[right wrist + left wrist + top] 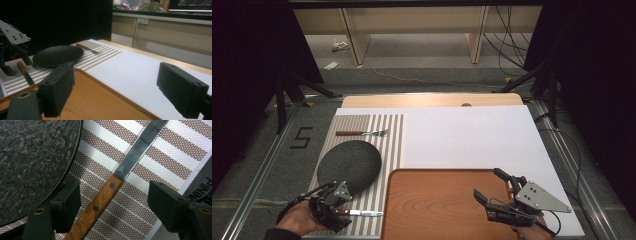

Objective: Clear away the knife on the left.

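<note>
A knife with a wooden handle point(102, 197) and steel blade point(140, 150) lies on the striped placemat point(389, 135), near its front edge. My left gripper point(336, 212) is lowered over the handle, which sits between its open jaws. Its left pad point(67, 207) is close beside the wood and the right pad point(167, 205) is well clear. A dark round plate point(349, 165) rests on the mat just behind the knife point(362, 213). A fork point(362, 133) lies at the mat's far end. My right gripper point(488, 183) hovers open over the wooden tray point(437, 205), holding nothing.
A white board point(472, 135) covers the table to the right of the mat and behind the tray. The plate's rim point(75, 157) runs close to the left jaw. Black stands and cables flank the table, and light wooden shelving stands beyond it.
</note>
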### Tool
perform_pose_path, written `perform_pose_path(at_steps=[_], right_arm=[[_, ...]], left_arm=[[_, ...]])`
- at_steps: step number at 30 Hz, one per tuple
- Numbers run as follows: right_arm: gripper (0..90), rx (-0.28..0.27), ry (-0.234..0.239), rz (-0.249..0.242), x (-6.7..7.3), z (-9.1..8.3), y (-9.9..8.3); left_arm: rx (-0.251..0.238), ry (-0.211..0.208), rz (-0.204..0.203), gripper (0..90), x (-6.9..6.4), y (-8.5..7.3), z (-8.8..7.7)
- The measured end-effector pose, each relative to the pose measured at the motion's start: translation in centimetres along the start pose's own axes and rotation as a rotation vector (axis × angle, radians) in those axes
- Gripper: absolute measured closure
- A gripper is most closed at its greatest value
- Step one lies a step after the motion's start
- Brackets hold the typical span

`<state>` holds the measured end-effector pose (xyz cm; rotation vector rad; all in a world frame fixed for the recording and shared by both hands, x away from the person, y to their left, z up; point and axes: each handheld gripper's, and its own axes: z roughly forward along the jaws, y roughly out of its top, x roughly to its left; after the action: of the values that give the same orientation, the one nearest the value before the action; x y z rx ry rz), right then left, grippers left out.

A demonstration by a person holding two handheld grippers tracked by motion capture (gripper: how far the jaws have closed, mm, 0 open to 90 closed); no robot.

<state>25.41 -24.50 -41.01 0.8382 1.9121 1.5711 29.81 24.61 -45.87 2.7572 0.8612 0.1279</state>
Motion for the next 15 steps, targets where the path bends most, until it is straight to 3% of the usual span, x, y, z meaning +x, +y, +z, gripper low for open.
perform_pose_path(at_steps=[7, 15], right_arm=[[15.8, -0.001, 0.0, 0.001, -0.01, 0.0, -0.01], [15.8, 0.0, 0.001, -0.002, 0.01, 0.01, -0.01]], left_arm=[[0.016, 0.007, -0.024, 38.5, 0.33, 0.07, 0.14], [0.054, -0.012, -0.048, 49.3, 0.6, 0.2, 0.21]])
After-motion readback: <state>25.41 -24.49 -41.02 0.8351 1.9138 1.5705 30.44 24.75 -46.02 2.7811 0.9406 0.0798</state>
